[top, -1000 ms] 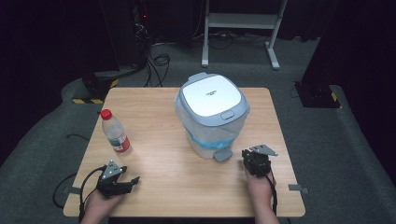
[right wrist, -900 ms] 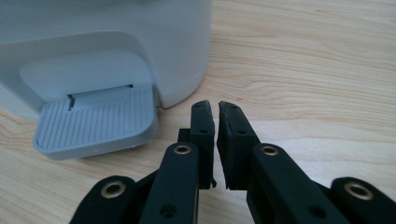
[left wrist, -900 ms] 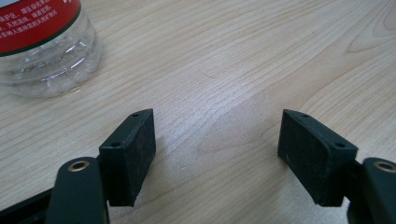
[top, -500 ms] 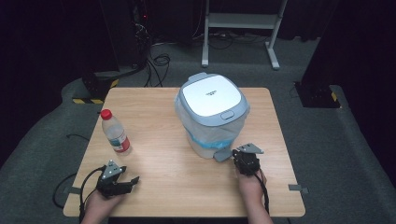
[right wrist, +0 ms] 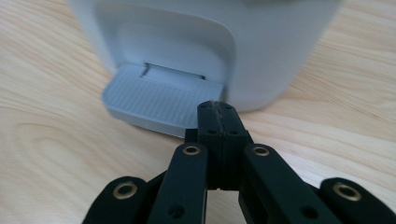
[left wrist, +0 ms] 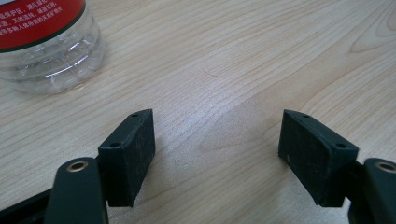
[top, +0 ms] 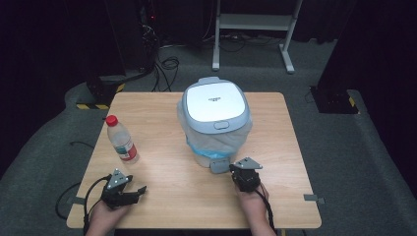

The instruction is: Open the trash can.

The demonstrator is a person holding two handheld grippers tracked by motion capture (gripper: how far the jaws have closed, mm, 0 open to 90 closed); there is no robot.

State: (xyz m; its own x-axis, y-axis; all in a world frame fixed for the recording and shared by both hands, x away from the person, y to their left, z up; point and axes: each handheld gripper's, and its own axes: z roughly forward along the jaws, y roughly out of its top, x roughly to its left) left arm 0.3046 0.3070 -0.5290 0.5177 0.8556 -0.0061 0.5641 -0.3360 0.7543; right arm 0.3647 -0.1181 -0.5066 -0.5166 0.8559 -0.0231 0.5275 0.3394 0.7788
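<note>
Early stage: pressed-together right gripper (right wrist: 218,106) poised at the near edge of the ribbed grey plastic foot pedal (right wrist: 161,105), pedal not yet pushed down. Directly ahead of that gripper, the rounded white plastic pedal bin (top: 215,123), blue-grey lid (top: 214,102) down, thin translucent liner bunched under the rim. Left gripper (left wrist: 217,144) idle, matte black pads apart over bare pale wood-grain desk (top: 157,172); clear ribbed plastic bottle with red label (left wrist: 44,42) just ahead, to its left.
</note>
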